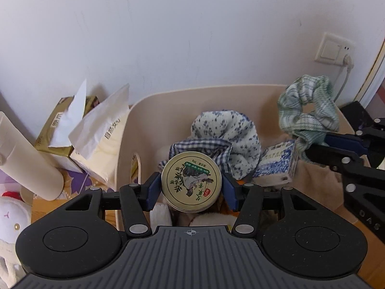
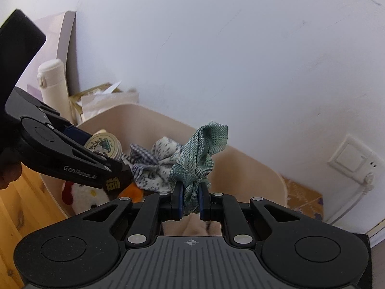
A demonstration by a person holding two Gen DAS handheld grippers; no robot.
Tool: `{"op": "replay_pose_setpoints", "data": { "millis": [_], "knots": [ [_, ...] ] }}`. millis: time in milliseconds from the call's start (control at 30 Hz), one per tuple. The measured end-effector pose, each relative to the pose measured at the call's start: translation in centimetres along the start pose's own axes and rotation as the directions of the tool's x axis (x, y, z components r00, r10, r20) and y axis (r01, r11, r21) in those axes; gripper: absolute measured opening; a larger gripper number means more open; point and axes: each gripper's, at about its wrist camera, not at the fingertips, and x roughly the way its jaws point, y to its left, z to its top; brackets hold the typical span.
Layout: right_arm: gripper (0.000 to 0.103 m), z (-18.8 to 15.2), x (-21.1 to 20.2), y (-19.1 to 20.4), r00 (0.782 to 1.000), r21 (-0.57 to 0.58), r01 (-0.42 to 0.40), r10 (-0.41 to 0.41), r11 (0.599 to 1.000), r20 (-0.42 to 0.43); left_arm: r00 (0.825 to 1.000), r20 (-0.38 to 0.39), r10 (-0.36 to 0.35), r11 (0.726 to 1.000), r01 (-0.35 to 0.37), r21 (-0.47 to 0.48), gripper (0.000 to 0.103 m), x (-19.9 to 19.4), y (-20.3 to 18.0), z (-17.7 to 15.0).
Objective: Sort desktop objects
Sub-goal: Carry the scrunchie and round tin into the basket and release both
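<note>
My left gripper (image 1: 191, 185) is shut on a round gold tin (image 1: 191, 182) with a plant picture on its lid, held above the beige storage bin (image 1: 168, 96). My right gripper (image 2: 191, 198) is shut on a green plaid scrunchie (image 2: 199, 159), held over the same bin (image 2: 252, 168). The scrunchie also shows at the right of the left wrist view (image 1: 308, 113), and the tin at the left of the right wrist view (image 2: 104, 145). Inside the bin lie a floral scrunchie (image 1: 228, 130), a checked blue scrunchie (image 1: 202, 147) and a small blue-and-white box (image 1: 276, 166).
Left of the bin stand two tissue packs (image 1: 96, 134), a cream bottle (image 1: 26, 159) and a white plush toy (image 1: 12, 219). A wall socket with a plug (image 1: 334, 50) is at the back right. A plush toy (image 2: 86, 197) lies in the bin. The wooden desk (image 2: 16, 214) shows at the left.
</note>
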Motion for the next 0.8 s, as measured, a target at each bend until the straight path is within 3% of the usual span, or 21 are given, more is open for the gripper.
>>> {"op": "replay_pose_setpoints", "data": {
  "millis": [233,267,300,400,700,800],
  "knots": [
    [0.017,-0.4,2.0,0.3,0.997,-0.004,-0.031,0.031,1.000,-0.070,1.000,-0.015,0.002,1.000,-0.002,-0.001,0.055,0.5,-0.1,-0.1],
    [0.021,-0.5,2.1,0.4,0.997,-0.005,-0.031,0.030,1.000,-0.073,1.000,-0.019,0.000,1.000,0.000,-0.003,0.055,0.5,-0.1,0.0],
    [0.035,-0.5,2.1,0.4,0.996,-0.003,-0.034,0.033,0.999,-0.078,1.000,-0.020,-0.001,1.000,0.001,-0.007,0.055,0.2,0.1,0.0],
    [0.049,-0.6,1.9,0.3,0.996,0.003,-0.031,0.031,1.000,-0.080,1.000,-0.031,0.004,1.000,-0.004,0.002,0.061,0.1,0.2,0.0],
    [0.077,-0.6,0.5,-0.2,0.995,0.081,-0.019,0.026,0.997,-0.095,1.000,0.001,0.019,1.000,-0.019,-0.014,0.073,-1.6,0.7,-0.1],
    [0.080,-0.5,-0.2,-0.3,0.996,0.098,-0.011,0.020,0.995,-0.091,1.000,0.004,0.022,1.000,-0.021,-0.019,0.074,-2.1,0.8,0.0]
  ]
}}
